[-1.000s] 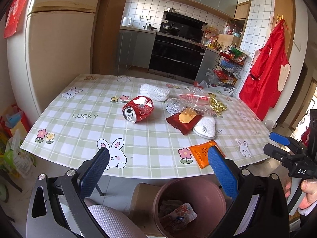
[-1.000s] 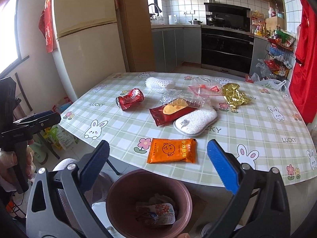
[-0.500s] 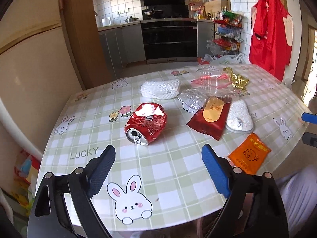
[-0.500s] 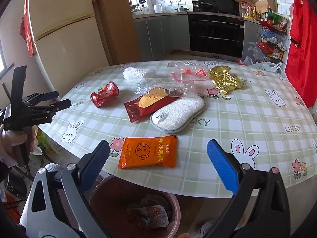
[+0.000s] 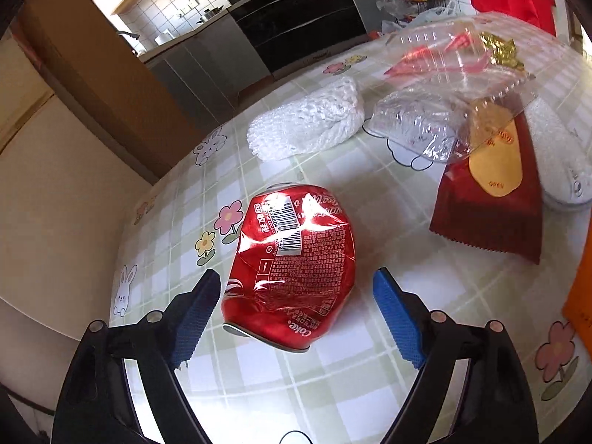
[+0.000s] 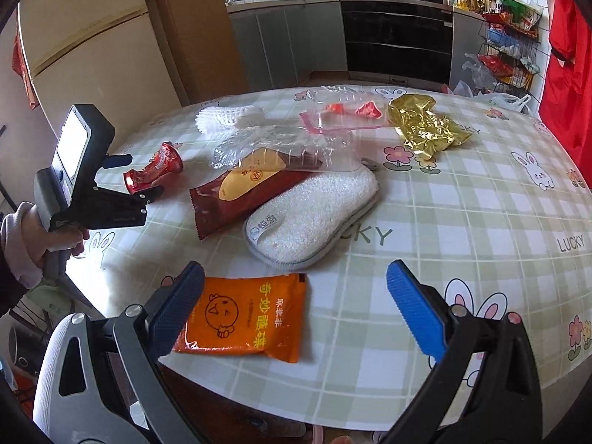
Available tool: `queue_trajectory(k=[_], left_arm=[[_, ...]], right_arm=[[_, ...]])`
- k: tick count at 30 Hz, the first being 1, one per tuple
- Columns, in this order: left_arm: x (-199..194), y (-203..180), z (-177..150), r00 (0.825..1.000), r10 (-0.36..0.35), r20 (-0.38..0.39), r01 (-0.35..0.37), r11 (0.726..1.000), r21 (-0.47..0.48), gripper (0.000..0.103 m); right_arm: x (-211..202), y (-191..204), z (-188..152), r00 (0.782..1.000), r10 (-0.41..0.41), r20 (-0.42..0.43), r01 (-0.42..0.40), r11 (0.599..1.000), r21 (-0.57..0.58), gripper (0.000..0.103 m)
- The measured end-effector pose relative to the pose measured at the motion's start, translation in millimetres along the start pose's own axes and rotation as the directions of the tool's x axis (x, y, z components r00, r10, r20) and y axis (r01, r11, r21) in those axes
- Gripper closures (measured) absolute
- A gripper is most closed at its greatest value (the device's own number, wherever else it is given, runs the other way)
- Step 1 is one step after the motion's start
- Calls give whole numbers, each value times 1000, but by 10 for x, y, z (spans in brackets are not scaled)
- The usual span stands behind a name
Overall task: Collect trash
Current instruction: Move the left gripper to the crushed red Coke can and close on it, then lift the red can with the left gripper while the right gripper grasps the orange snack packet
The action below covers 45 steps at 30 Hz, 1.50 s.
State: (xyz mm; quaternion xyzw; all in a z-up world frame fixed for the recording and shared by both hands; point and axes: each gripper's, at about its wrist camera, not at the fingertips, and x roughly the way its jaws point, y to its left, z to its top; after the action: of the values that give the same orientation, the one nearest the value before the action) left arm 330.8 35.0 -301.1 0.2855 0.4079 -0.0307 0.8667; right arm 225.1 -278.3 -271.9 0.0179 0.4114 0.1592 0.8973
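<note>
A crushed red cola can (image 5: pixel 292 259) lies on its side on the checked table (image 5: pixel 370 370). My left gripper (image 5: pixel 296 277) straddles it, one blue pad on each side. The jaws are closing, with a small gap still showing at both pads. From the right wrist view the left gripper (image 6: pixel 142 174) is at the can (image 6: pixel 153 170), held by a person's hand (image 6: pixel 22 236). My right gripper (image 6: pixel 296 270) is open just above the table's front edge. An orange snack packet (image 6: pixel 244 318) lies flat beside its left pad, touching nothing.
A dark red wrapper (image 6: pixel 240 192), a white sponge pad (image 6: pixel 314 218), a clear plastic clamshell (image 6: pixel 281 144), a white foam net (image 6: pixel 225 118), a clear tray (image 6: pixel 344 111) and gold foil (image 6: pixel 425 125) fill the table's middle. A fridge (image 6: pixel 92 37) stands at the left.
The left gripper came forward and down over the table, rolled, and its jaws narrowed around the can. The right gripper advanced and sank towards the orange packet; the bin dropped out of view.
</note>
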Motion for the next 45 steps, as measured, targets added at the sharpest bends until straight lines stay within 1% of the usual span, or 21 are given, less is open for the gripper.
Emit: queue_trajectory(k=[2, 4, 5, 7, 8, 9, 10, 11, 12, 14, 16, 19, 22, 25, 28, 32, 35, 39, 41, 43, 45], left_arm=[[66, -35, -14, 1000, 20, -7, -20, 999, 30, 24], [115, -53, -27, 999, 40, -13, -39, 998, 42, 31], [125, -48, -35, 999, 50, -9, -50, 998, 45, 33], [128, -12, -37, 998, 65, -1, -65, 997, 41, 46], [122, 22, -26, 998, 57, 3, -57, 998, 31, 48], [100, 69, -17, 999, 34, 11, -34, 999, 12, 56], [84, 110, -1, 1000, 22, 21, -22, 1000, -5, 68], [55, 157, 4, 999, 19, 33, -19, 1000, -18, 75], [10, 196, 11, 998, 23, 51, -21, 999, -34, 79], [-89, 319, 10, 995, -4, 97, 13, 996, -85, 81], [-169, 459, -5, 992, -50, 119, 68, 985, -156, 81], [-272, 634, -70, 981, -131, 146, 167, 949, -269, 82], [-423, 706, -193, 959, -215, 182, 269, 892, -364, 82], [-590, 744, -322, 932, -283, 228, 357, 830, -428, 82], [-803, 691, -451, 908, -316, 275, 412, 793, -450, 82], [-1049, 592, -607, 889, -322, 325, 447, 765, -464, 82], [-1151, 536, -748, 872, -339, 353, 482, 722, -497, 82], [-1207, 497, -936, 860, -355, 365, 507, 666, -546, 82], [-1208, 501, -1016, 857, -363, 366, 514, 643, -567, 82], [-1218, 503, -1060, 853, -369, 368, 521, 635, -571, 82], [-1249, 495, -1072, 849, -368, 380, 528, 641, -557, 82]], right_arm=[[68, -28, 47, 1000, 1, -4, -1, 1000, 2, 6], [153, -36, 87, 1000, 14, -15, -14, 1000, -13, 6], [202, -31, 102, 1000, 7, -28, -7, 1000, -23, 6], [262, -22, 129, 999, 1, -35, -2, 999, -38, 6], [284, -21, 140, 999, 1, -38, -3, 999, -42, 6], [301, -22, 145, 999, 1, -41, -3, 999, -43, 6], [327, -26, 149, 999, 2, -50, -4, 999, -39, 6], [341, -23, 144, 998, 5, -57, -7, 999, -34, 6], [349, -24, 129, 998, 15, -63, -16, 1000, -25, 6], [359, 5, 78, 996, 39, -78, -41, 999, -21, 6], [373, 63, -1, 994, 49, -101, -52, 998, -30, 6], [389, 159, -150, 988, 67, -137, -72, 997, -34, 6], [387, 258, -284, 983, 75, -167, -83, 996, -44, 6], [351, 336, -374, 980, 64, -189, -82, 993, -88, 6], [299, 367, -416, 981, 11, -195, -43, 985, -164, 6], [283, 347, -421, 973, -42, -226, -19, 965, -263, 6], [321, 321, -425, 962, -89, -258, -2, 943, -332, 6], [416, 375, -406, 952, -96, -290, -25, 921, -388, 6], [481, 490, -404, 947, -108, -302, -43, 890, -453, 6], [521, 608, -371, 947, -116, -298, -56, 857, -512, 6], [575, 716, -328, 943, -117, -310, -77, 833, -548, 6]])
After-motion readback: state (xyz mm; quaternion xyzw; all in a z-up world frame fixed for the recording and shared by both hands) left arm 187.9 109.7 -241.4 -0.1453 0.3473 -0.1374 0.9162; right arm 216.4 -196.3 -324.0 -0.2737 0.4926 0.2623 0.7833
